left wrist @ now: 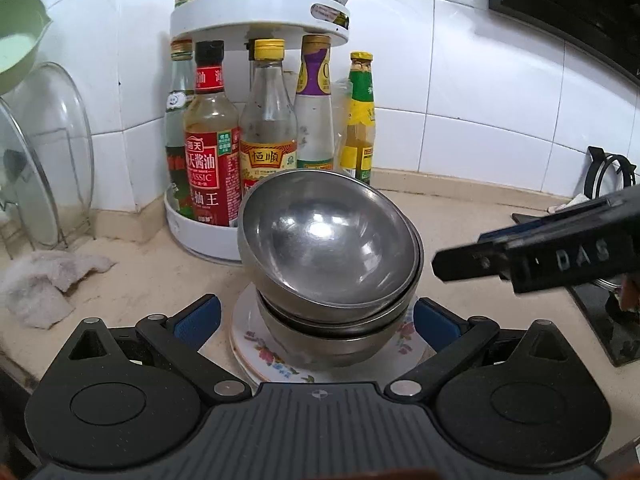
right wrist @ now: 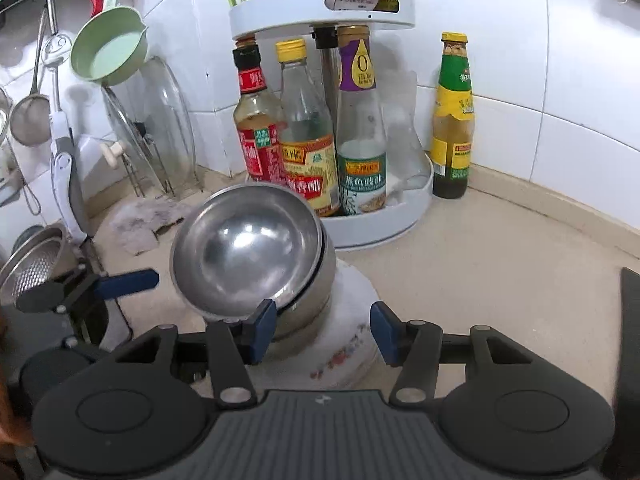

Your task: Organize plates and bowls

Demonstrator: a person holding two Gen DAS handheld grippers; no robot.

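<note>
A stack of steel bowls [left wrist: 332,252] stands on a stack of white floral plates [left wrist: 264,348] on the counter; the top bowl is tilted toward me. My left gripper [left wrist: 316,320] is open, its blue pads on either side of the plate stack and lowest bowl. In the right wrist view the same bowls [right wrist: 248,252] lean left on the plates [right wrist: 344,344]. My right gripper [right wrist: 322,330] is open around the plate stack's edge, its left pad [right wrist: 262,330] close under the tilted bowl's rim. The right gripper also shows from the side in the left wrist view [left wrist: 520,256].
A white two-tier turntable rack [left wrist: 260,24] of sauce bottles stands just behind the stack. Glass lids lean in a wire rack [left wrist: 48,160] at left, with a crumpled cloth [left wrist: 44,280] in front. A stove [left wrist: 608,320] lies at right. A green ladle and strainers [right wrist: 32,120] hang on the wall.
</note>
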